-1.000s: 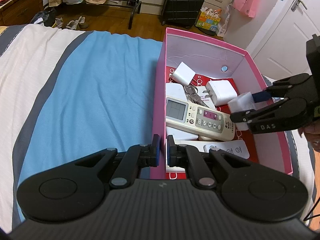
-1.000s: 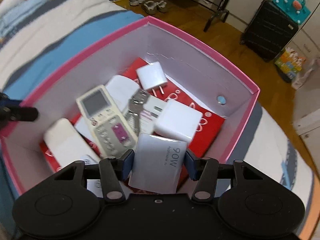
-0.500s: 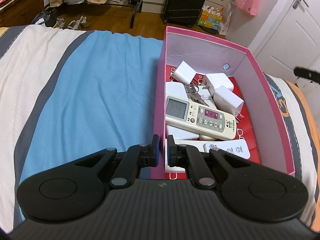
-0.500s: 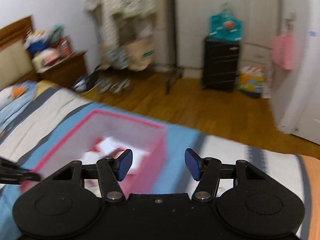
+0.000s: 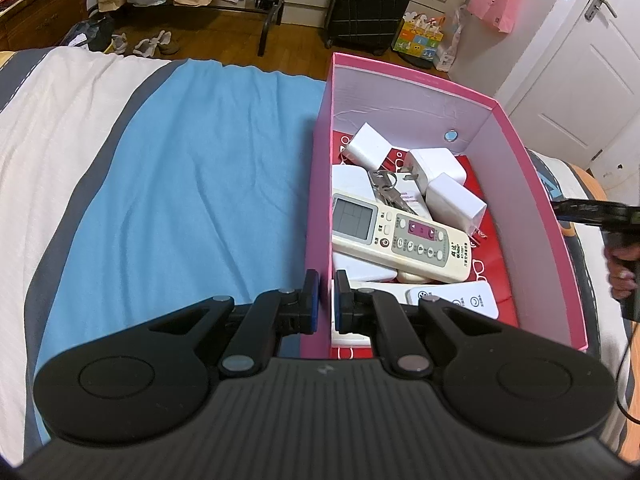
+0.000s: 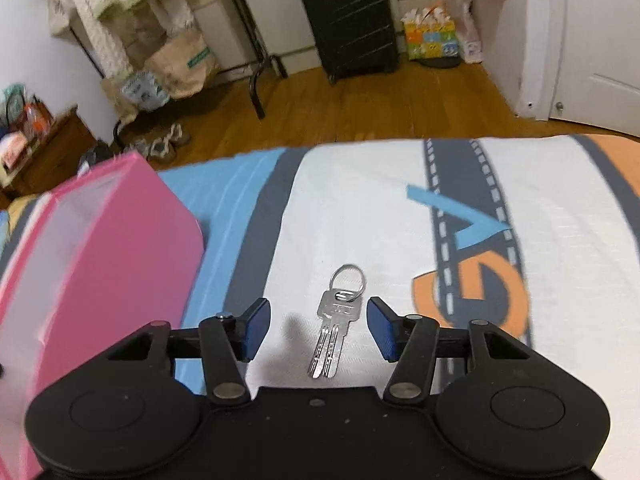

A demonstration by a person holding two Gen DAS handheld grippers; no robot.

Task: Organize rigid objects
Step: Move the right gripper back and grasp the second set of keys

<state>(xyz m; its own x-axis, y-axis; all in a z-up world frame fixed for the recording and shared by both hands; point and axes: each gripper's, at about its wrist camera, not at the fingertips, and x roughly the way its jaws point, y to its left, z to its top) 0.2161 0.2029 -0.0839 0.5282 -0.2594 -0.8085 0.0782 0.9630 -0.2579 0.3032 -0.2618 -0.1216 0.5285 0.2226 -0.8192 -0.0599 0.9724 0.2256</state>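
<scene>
Your left gripper (image 5: 325, 300) has its fingers pinched onto the near left wall of the pink cardboard box (image 5: 536, 184), one blue pad outside the wall and one inside. Just past those fingers, inside the box, lie a cream remote control with a grey screen (image 5: 400, 236), a flat white remote (image 5: 456, 300) near the front wall, several white plug-in chargers (image 5: 454, 200) and a bunch of silver keys (image 5: 386, 184) resting between the chargers and the cream remote. The box sits on the bed, on a cover striped blue, grey and white (image 5: 192, 184).

Your right gripper (image 6: 318, 328) has its fingers spread about halfway with nothing gripped; they have just eased in slightly. Between the blue pads, but touching neither, a pair of silver keys on a round ring (image 6: 336, 320) lies flat on the white part of the bed cover (image 6: 360, 208), ring end pointing away from you. The pink box (image 6: 100, 248) stands to the left of these fingers, blurred. In the left view, this gripper shows only at the right edge, beyond the box's right wall.
</scene>
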